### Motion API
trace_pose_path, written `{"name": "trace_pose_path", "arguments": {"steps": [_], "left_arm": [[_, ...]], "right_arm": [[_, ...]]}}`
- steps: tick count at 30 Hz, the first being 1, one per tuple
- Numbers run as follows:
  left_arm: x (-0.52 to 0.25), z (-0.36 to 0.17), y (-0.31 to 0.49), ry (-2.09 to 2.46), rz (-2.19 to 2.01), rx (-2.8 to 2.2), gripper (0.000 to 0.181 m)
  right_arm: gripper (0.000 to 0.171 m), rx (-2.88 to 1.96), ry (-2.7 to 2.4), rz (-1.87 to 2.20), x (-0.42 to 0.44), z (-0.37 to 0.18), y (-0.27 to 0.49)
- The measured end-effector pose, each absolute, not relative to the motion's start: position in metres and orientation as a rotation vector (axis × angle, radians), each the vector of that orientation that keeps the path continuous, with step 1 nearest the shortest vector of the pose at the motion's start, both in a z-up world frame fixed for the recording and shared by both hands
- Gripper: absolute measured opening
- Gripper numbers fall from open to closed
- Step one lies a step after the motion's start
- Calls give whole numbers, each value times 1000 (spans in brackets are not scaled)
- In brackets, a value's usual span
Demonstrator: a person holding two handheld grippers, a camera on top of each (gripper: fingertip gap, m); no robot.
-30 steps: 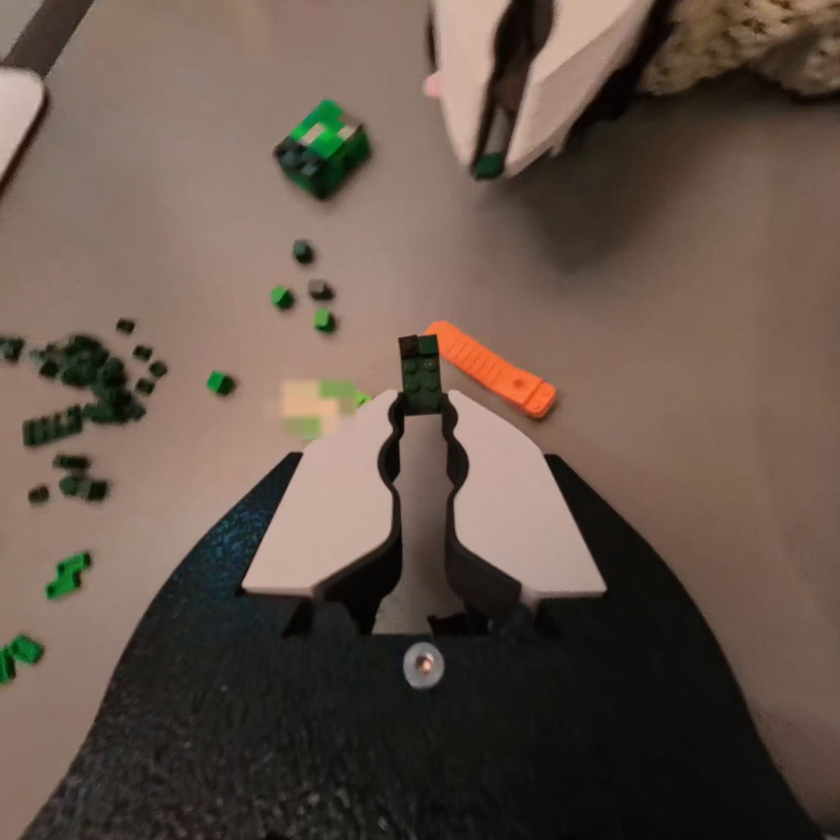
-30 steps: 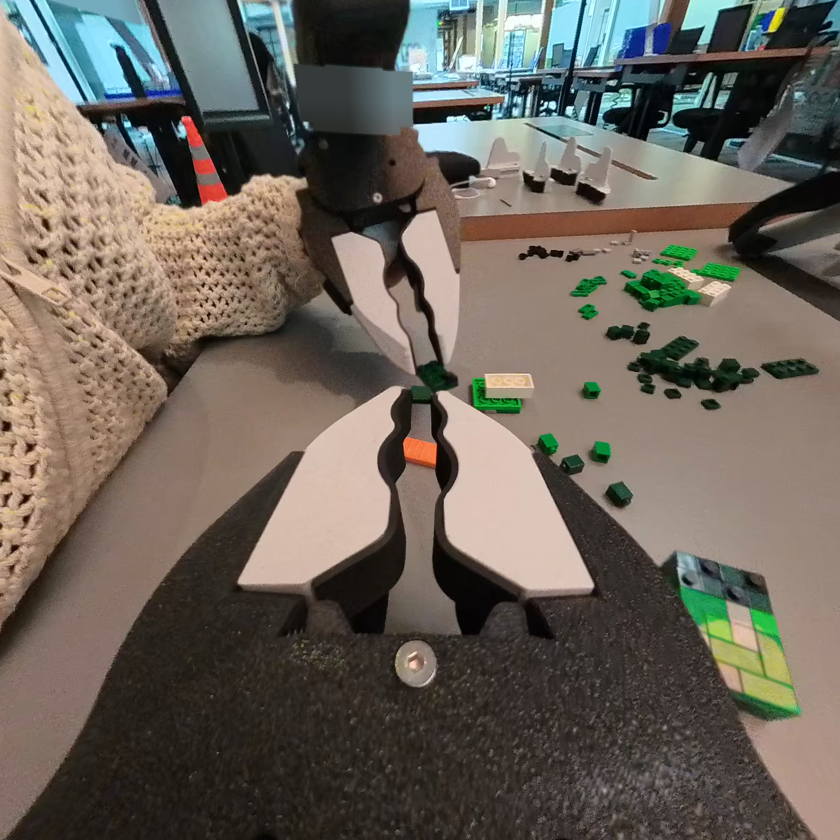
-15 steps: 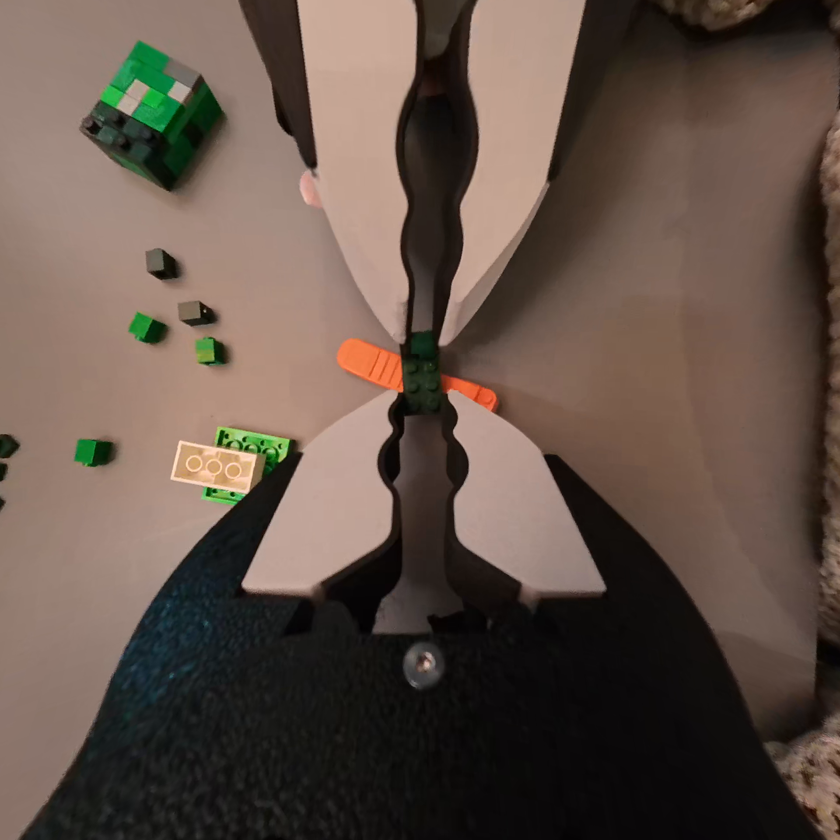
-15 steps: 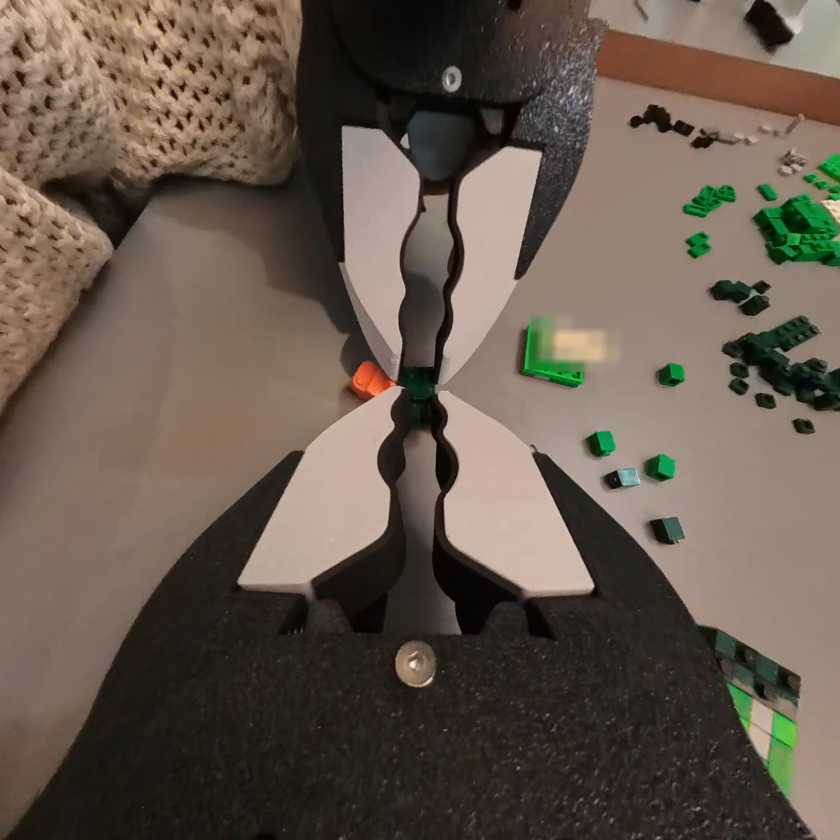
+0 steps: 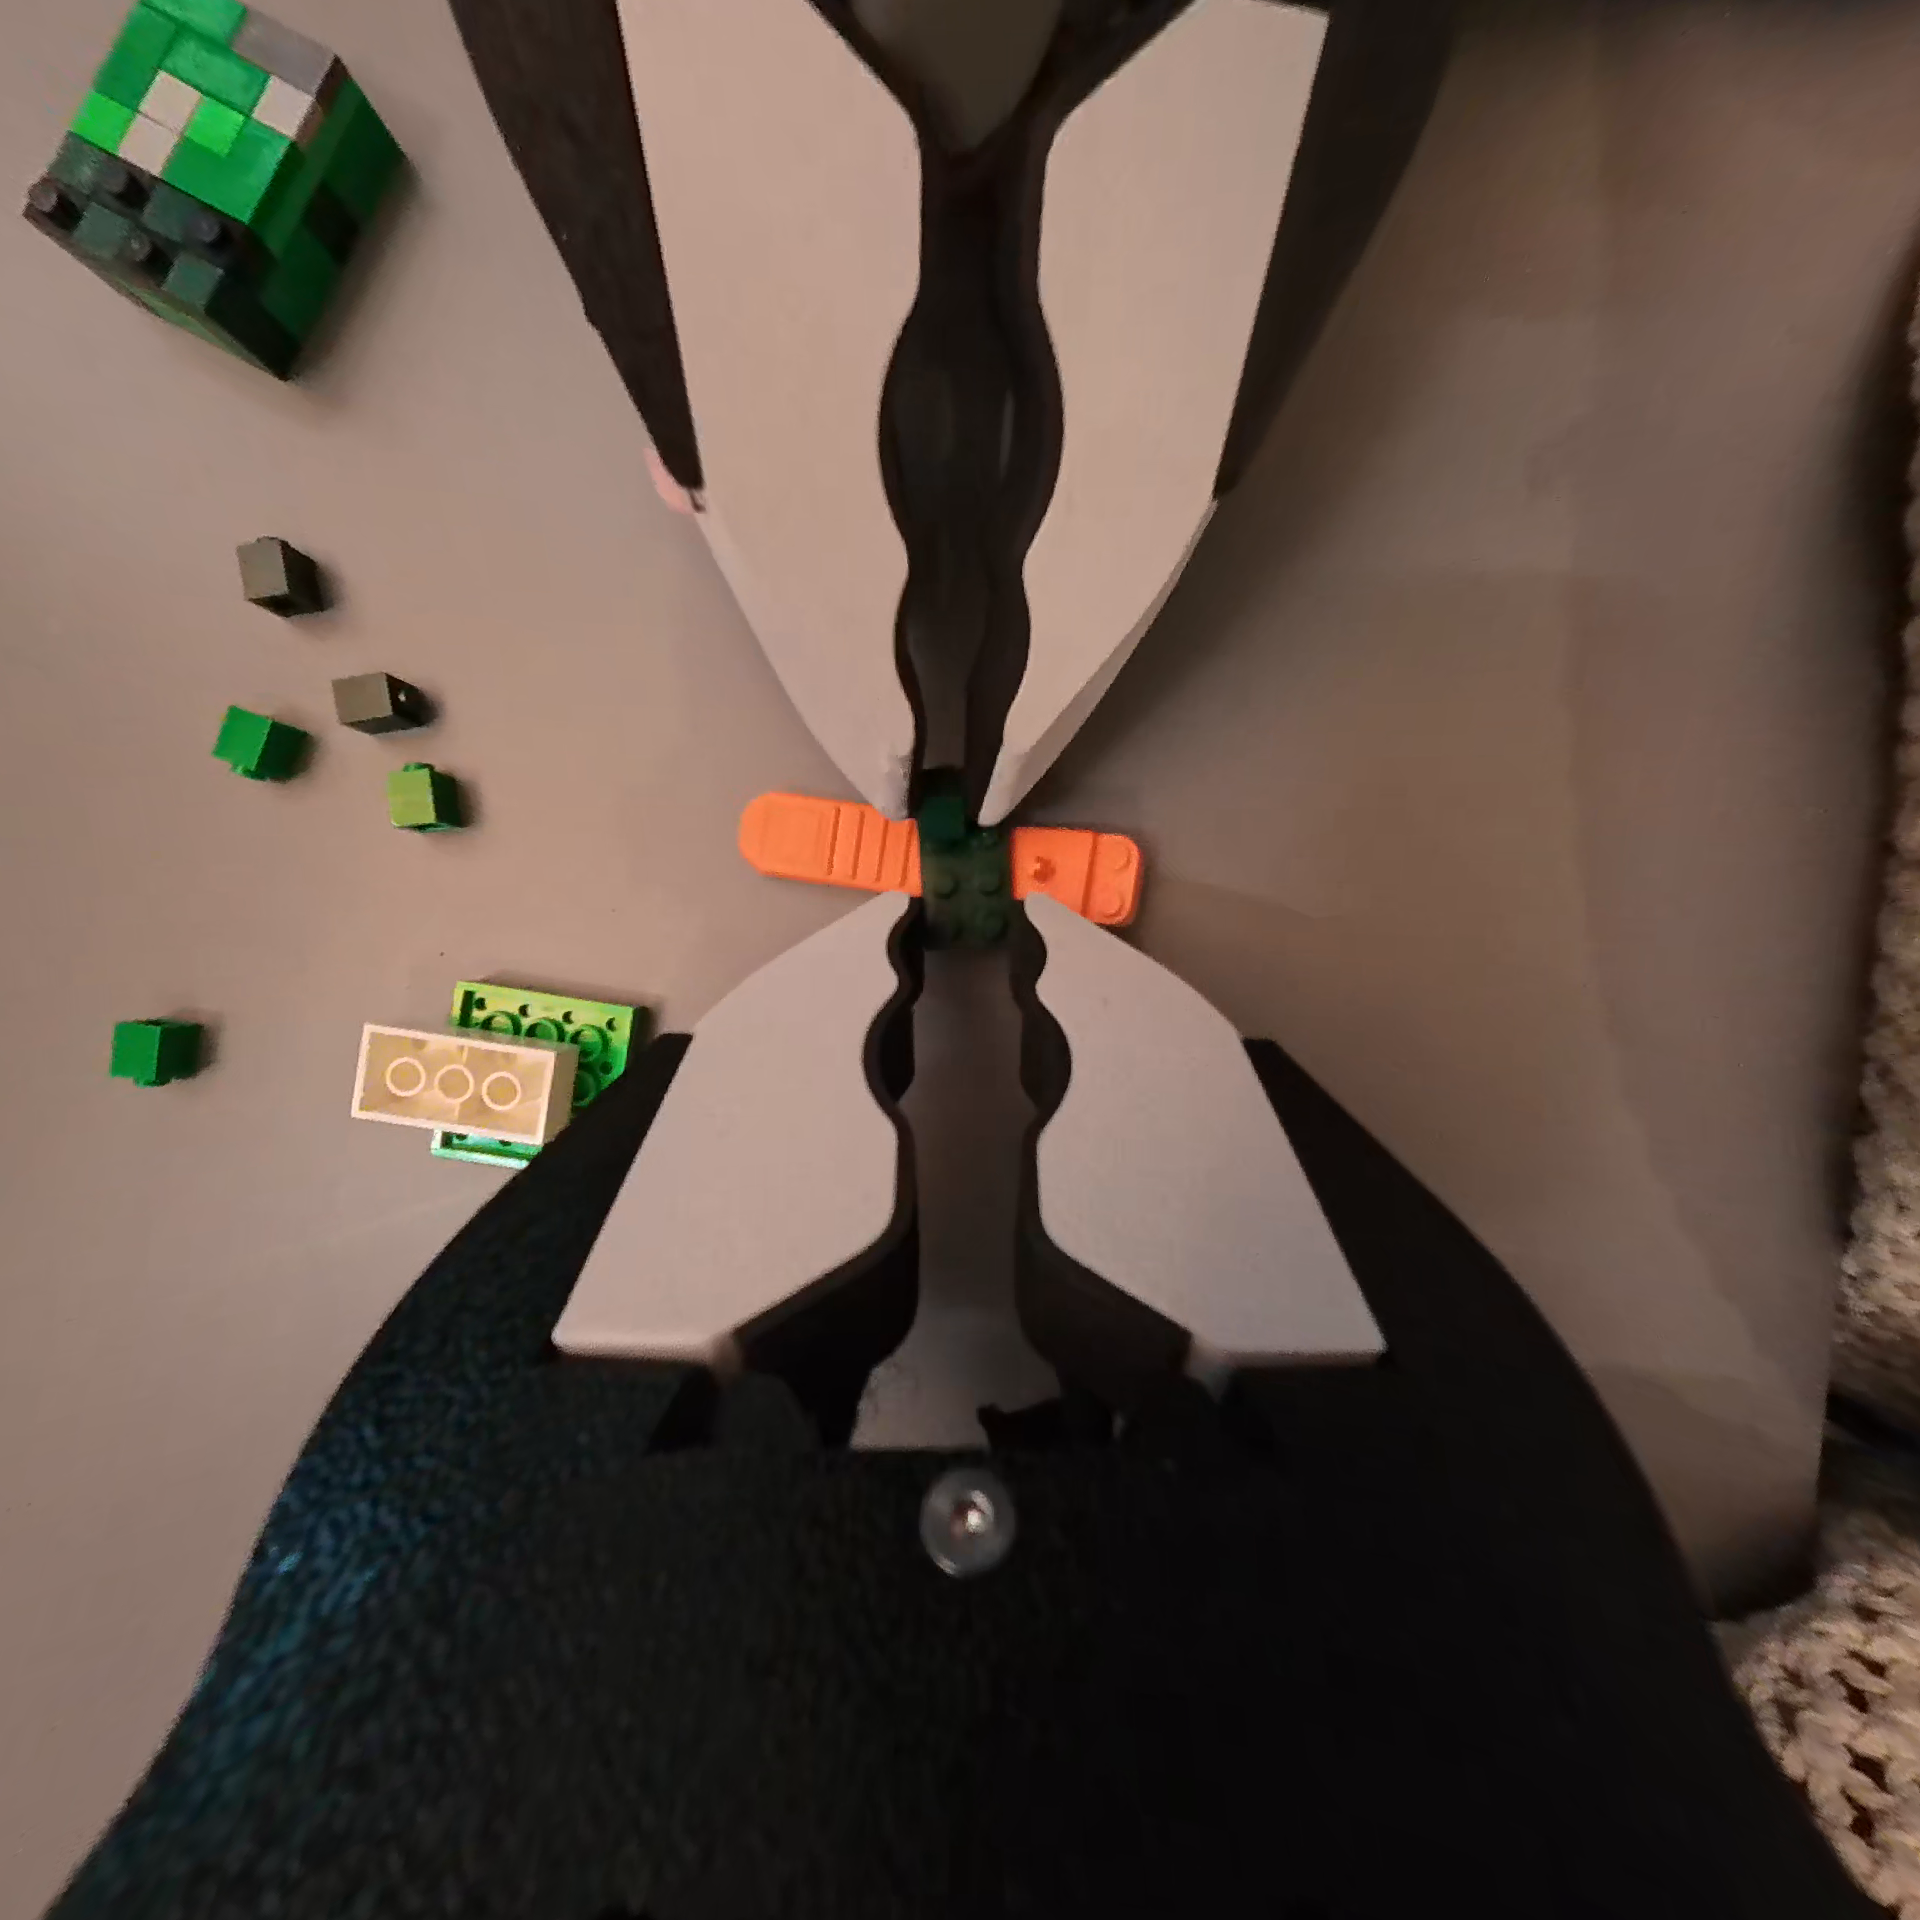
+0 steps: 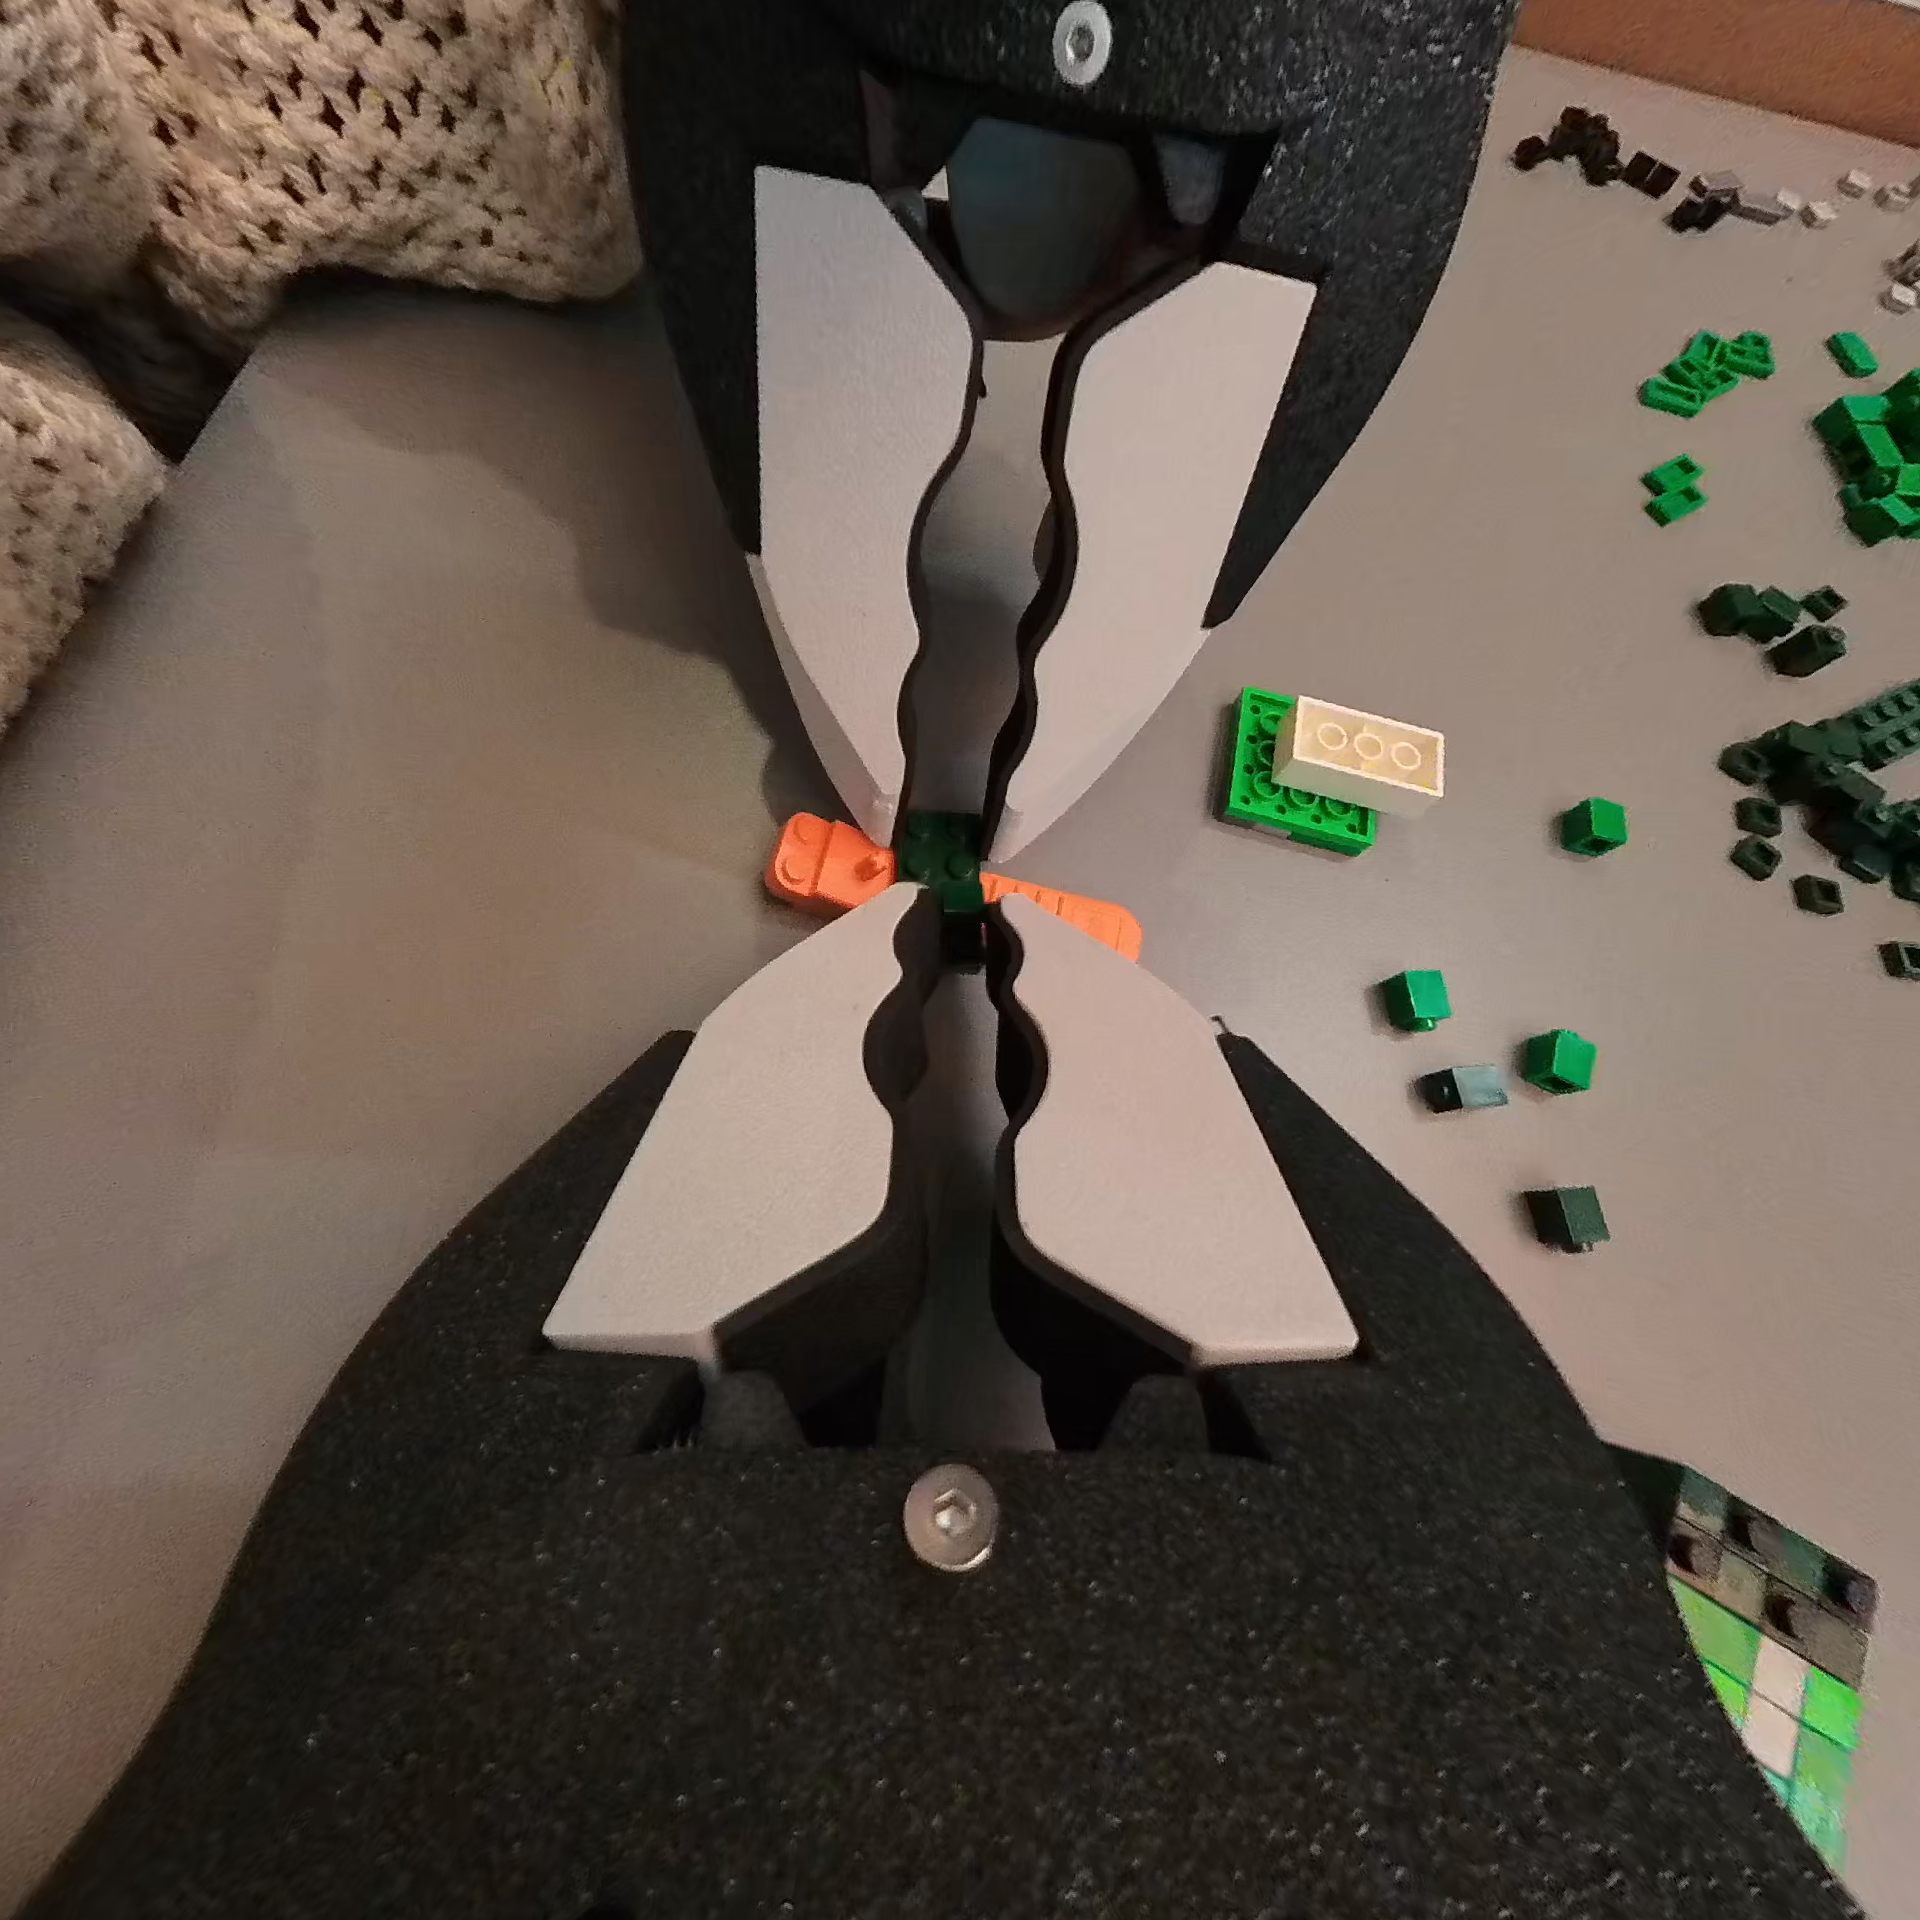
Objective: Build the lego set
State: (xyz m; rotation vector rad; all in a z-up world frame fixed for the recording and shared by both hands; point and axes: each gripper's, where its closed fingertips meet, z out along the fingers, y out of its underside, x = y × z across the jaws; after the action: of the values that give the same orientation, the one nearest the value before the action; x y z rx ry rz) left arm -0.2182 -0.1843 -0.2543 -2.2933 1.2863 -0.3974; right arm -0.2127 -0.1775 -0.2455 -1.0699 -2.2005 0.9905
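With your left gripper [image 5: 964,928] clamped on the dark green plate [image 5: 966,883] and your right gripper [image 6: 951,906] pinching the small green brick [image 6: 958,902] against its far end above the orange separator [image 5: 821,855], any tilt risked a pop-off.

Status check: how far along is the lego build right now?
Done: one green cube block stands assembled. In hand: the left gripper holds a dark green plate, and the right gripper presses a small dark green piece against it, above the orange brick separator. Left: many loose green bricks, plus a white brick on a green plate.
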Motion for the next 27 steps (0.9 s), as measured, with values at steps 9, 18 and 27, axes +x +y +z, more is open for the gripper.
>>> {"name": "trace_pose_path", "arguments": {"steps": [9,18,27], "left_arm": [[-219,-255,-184,1282,-403,-2299,15],[-219,-255,-184,1281,-404,-2302,15],[-220,-255,-185,1281,-406,-2308,15]], "right_arm": [[8,-1074,-2207,978,-213,-248,-177],[9,-1068,-2211,975,-213,-248,-178],[10,-1063,-2213,980,-213,-248,-180]]}}
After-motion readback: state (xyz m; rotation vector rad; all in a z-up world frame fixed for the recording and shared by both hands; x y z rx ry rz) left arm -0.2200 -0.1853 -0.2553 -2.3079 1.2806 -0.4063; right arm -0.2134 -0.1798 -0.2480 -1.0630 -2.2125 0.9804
